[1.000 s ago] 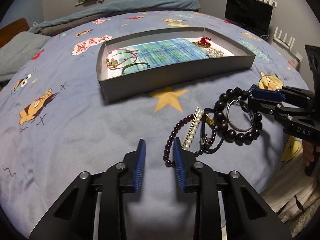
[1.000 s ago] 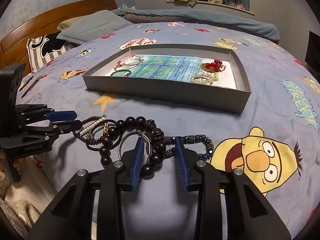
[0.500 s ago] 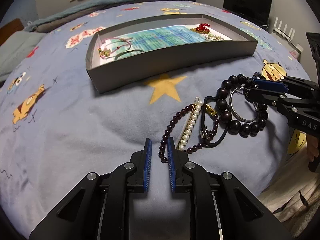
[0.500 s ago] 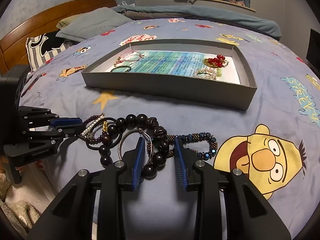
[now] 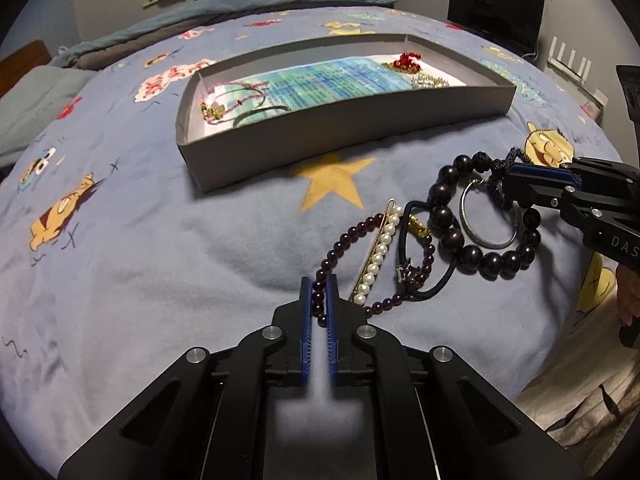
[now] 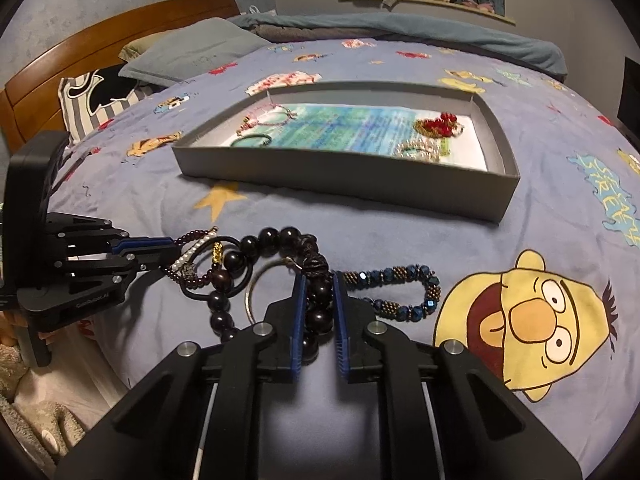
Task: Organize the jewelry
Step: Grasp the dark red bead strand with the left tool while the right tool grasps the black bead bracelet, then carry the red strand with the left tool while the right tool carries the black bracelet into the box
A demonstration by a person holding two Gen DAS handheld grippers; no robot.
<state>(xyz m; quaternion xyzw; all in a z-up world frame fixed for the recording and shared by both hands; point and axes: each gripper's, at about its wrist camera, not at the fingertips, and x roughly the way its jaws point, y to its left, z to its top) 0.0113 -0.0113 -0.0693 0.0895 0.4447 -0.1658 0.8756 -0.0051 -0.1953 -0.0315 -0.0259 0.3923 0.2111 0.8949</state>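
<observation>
On the blue cartoon bedspread lies a tangle of jewelry: a small dark-red bead bracelet (image 5: 344, 240), a pearl hair clip (image 5: 380, 240), a black hair tie (image 5: 402, 236), a large dark bead bracelet (image 5: 472, 256), a silver hoop (image 5: 466, 224) and a blue beaded bracelet (image 6: 400, 276). My left gripper (image 5: 319, 284) is shut on the small dark-red bracelet's near end. My right gripper (image 6: 319, 280) has its jaws closing, and the pads press on the large dark beads (image 6: 320, 300) between them. Behind stands a grey tray (image 5: 340, 128) holding a red beaded piece (image 5: 406, 60) and a green bangle (image 5: 256, 112).
The bed's edge drops off just behind the pile, with a light rug (image 5: 592, 400) below. Grey pillows (image 6: 192, 50) and a wooden headboard (image 6: 100, 40) lie to the left in the right wrist view. A dark monitor (image 5: 496, 8) stands beyond the tray.
Both pairs of jaws have closed: the left onto the small dark-red bracelet, the right around the large dark beads. The jewelry pile and tray have stayed in place.
</observation>
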